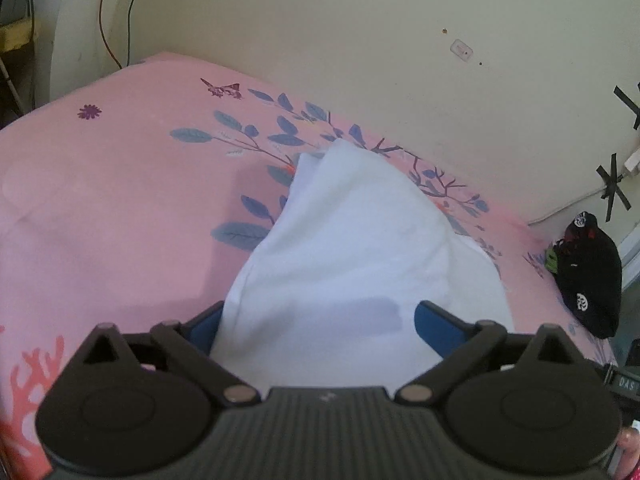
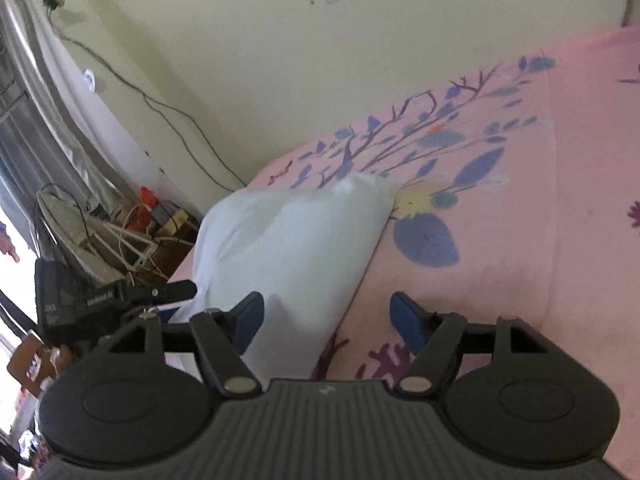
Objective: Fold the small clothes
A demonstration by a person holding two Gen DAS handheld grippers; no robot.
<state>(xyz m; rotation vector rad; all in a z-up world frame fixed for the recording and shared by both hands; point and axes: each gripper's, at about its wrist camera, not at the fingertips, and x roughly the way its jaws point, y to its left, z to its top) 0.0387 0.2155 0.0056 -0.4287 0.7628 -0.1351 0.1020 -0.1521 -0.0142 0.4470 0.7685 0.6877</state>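
A white garment (image 1: 352, 248) lies folded over on the pink floral bedsheet (image 1: 112, 208). My left gripper (image 1: 320, 324) is open, its blue pads wide apart on either side of the garment's near end; the cloth lies between them. In the right wrist view the same white garment (image 2: 288, 248) lies near the bed's edge. My right gripper (image 2: 326, 316) is open, with its left pad (image 2: 250, 316) over the cloth's near edge and its right pad over bare sheet (image 2: 520, 248). The left gripper's dark body (image 2: 100, 300) shows at the left.
A black cap with white logos (image 1: 588, 276) sits at the bed's right end. A cream wall (image 1: 360, 40) runs behind the bed with cables and taped marks. Off the bed's edge is clutter: wires, boxes, a rack (image 2: 132, 236).
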